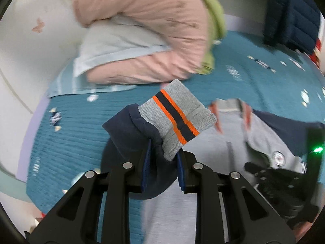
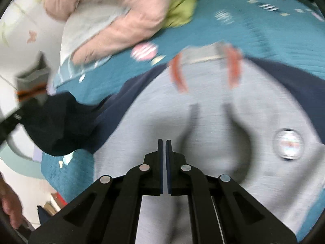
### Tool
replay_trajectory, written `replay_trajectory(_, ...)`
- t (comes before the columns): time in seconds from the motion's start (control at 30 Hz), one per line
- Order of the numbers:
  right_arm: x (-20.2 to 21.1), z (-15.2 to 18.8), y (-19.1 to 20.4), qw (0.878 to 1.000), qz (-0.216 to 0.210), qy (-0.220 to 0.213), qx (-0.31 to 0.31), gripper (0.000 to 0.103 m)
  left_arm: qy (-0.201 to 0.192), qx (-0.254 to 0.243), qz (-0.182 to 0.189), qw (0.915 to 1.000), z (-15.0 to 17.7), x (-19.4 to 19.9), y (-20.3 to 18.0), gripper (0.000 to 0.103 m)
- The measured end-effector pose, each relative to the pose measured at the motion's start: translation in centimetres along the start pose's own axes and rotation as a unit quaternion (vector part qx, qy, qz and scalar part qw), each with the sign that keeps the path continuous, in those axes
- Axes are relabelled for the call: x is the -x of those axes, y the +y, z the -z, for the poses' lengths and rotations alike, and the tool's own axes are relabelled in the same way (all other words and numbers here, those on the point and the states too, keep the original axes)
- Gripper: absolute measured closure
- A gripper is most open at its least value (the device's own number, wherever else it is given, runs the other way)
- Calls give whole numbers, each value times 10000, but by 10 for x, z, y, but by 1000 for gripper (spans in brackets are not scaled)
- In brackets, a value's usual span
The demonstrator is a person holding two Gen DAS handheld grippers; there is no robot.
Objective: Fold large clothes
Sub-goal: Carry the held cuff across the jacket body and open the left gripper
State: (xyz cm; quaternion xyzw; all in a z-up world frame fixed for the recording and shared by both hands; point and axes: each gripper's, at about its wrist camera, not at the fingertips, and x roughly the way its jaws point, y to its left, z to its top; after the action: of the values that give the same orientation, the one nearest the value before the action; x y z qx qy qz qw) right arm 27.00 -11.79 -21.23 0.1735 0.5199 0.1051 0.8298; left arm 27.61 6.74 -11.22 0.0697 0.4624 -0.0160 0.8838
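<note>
A teal quilted bedspread with small pale motifs covers the bed, and a pink padded garment lies bunched on it at the far side with a lime-green piece beside it and a navy quilted jacket at the far right.

In the left wrist view, the left gripper holds the navy sleeve of a grey sweatshirt, its 2 blue pads pressed on the cloth just below the grey ribbed cuff, which carries 2 orange stripes around a dark one. The sleeve is lifted off the bedspread; the sweatshirt's grey body lies spread to the right, with a round badge on it.

In the right wrist view, blurred, the right gripper hovers over the sweatshirt's grey chest with its jaws nearly together and nothing between them. The collar with orange drawcords lies toward the far side, and the raised cuff shows at the left edge.
</note>
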Motion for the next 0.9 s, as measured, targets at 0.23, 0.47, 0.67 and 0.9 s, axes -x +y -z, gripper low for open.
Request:
replay_trajectory(0.23,54,28,-101,9939,536,-680,-676,100,236,-649,476,9965,18,-21,-123,80)
replay_trajectory(0.47,52,42,-183,9858,602,-813,-1337,100,484,-1100,580,9911,32,-57,-224,80)
replay_trajectory(0.67,36,42,-219,9806,762,-688,-1668,100,704,-1196,530,9889,37,-89,-270,76)
replay_trajectory(0.9,44,39,-233,9765,587,-810,-1908,96,604,-1474,879,9833,43,-73,-270,23)
